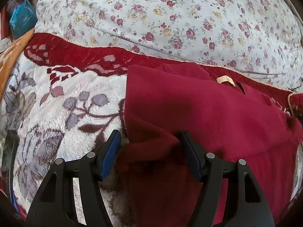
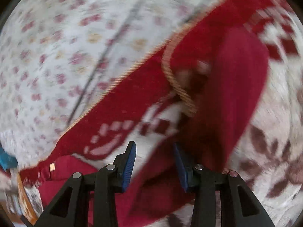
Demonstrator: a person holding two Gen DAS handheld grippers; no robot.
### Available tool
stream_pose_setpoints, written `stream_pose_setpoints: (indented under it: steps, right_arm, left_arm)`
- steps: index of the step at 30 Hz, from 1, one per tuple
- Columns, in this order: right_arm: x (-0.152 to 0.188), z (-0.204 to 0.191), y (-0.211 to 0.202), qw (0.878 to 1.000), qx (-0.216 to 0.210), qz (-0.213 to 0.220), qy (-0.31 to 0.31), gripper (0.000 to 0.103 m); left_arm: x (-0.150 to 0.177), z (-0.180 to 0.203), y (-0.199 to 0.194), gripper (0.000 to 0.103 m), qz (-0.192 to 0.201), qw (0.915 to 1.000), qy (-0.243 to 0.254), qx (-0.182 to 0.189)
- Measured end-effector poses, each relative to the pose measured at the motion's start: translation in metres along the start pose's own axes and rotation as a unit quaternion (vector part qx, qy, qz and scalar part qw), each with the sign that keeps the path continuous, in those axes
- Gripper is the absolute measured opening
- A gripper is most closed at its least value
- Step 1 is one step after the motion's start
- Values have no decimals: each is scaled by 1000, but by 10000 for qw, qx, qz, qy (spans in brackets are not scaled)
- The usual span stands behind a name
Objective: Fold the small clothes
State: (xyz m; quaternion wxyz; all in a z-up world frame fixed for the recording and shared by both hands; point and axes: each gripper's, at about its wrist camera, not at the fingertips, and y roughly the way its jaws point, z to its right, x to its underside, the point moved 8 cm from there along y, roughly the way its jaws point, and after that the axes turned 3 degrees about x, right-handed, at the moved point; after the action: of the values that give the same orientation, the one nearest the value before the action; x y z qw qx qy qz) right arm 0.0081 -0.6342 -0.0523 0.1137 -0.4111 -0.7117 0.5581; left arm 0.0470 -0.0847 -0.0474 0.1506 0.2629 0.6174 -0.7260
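Both grippers wide open over a dark red garment on a plush blanket.

The left gripper (image 1: 149,141) has its jaws spread apart, a raised fold of the red garment (image 1: 198,117) lying between them, unpinched; a beige label (image 1: 225,80) shows near the collar. The right gripper (image 2: 154,154) is likewise parted over a garment flap (image 2: 233,94), in a blurred view. Underneath lies the red-bordered floral blanket (image 1: 62,98), beyond it a rose-print sheet (image 1: 170,15) and a blue bag (image 1: 21,21) far left.

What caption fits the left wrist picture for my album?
Open left hand-held gripper over a dark red fleece garment on a floral plush blanket.
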Motion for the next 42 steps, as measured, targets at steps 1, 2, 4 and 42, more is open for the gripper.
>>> stream_pose_setpoints:
  steps: [1, 2, 4, 42]
  right_arm:
    - [2, 4, 1, 9999, -97, -66, 89, 39]
    - [3, 5, 1, 9998, -143, -97, 114, 39]
    - [2, 0, 1, 9999, -129, -61, -5, 39]
    - [-67, 67, -84, 9884, 570, 1365, 338, 52]
  left_arm:
    - [0, 0, 0, 66, 2, 10000, -10, -5]
    - [0, 0, 0, 66, 7, 10000, -6, -11]
    - [0, 1, -1, 66, 32, 10000, 25, -37]
    - [1, -7, -20, 66, 170, 9995, -267, -10]
